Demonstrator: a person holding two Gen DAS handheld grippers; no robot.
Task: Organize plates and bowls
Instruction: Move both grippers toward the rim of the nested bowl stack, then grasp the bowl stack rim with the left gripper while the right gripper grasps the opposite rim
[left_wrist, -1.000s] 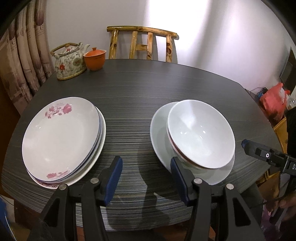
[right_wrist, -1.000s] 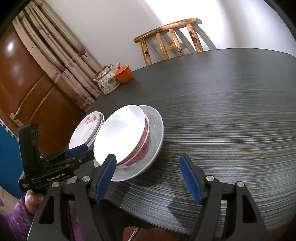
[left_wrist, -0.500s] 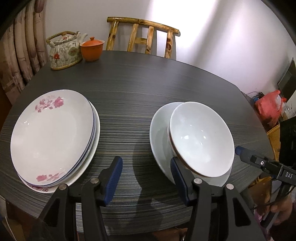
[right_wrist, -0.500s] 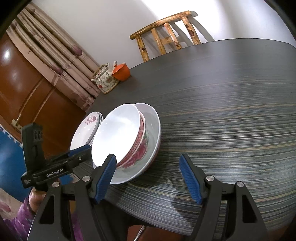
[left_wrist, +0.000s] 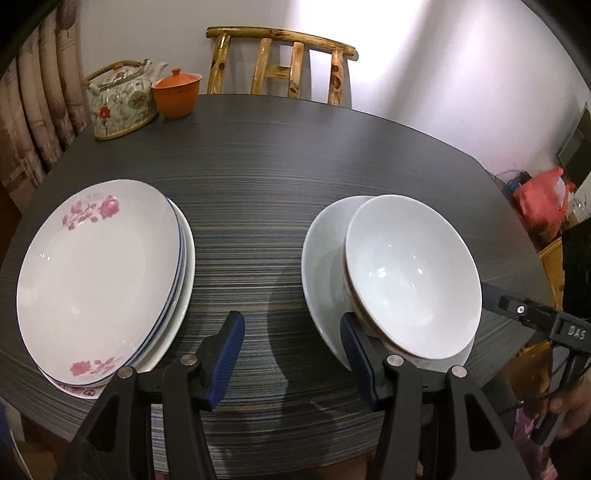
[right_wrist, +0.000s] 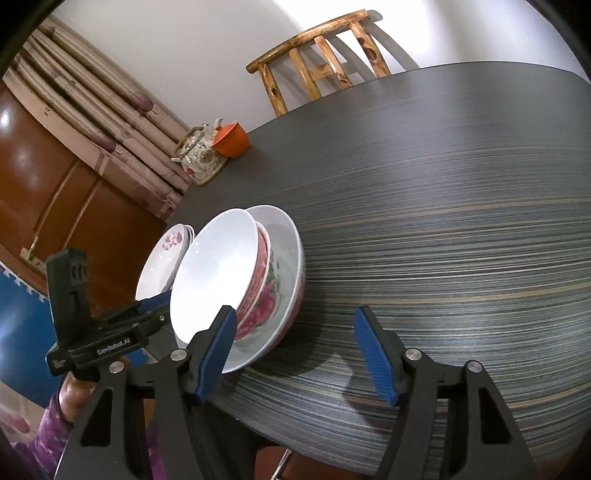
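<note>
Nearest to us, in the left wrist view, the left gripper (left_wrist: 291, 354) has its jaws standing apart over the bare near edge of the dark striped table (left_wrist: 295, 155), and nothing is between them. Its right blue pad is just beside the near rim of the white bowl (left_wrist: 410, 273), but we cannot tell if it touches it. In the right wrist view, the right gripper (right_wrist: 299, 350) also hangs over the near edge of the table; its jaws have just been closing a little, yet they are still apart and grip nothing, and bare table is between them. Its left pad stands in front of the bowl stack. A hand in a purple sleeve (right_wrist: 70, 398) holds the left gripper at the left side of this view. A little farther, on the right part of the table, the white bowl sits nested in a bowl with red flowers (right_wrist: 264, 291), and both rest in a wide white dish (left_wrist: 321, 251). On the left part, well apart from the bowls, lies the stack of plates (left_wrist: 99, 277); the top plate has pink flowers. At the far left of the table stand a flowered teapot (left_wrist: 122, 99) and, just beside it, an orange lidded cup (left_wrist: 177, 92). Behind the far edge we see a wooden chair (left_wrist: 280, 62), and a curtain (right_wrist: 92, 110) hangs at the left.
</note>
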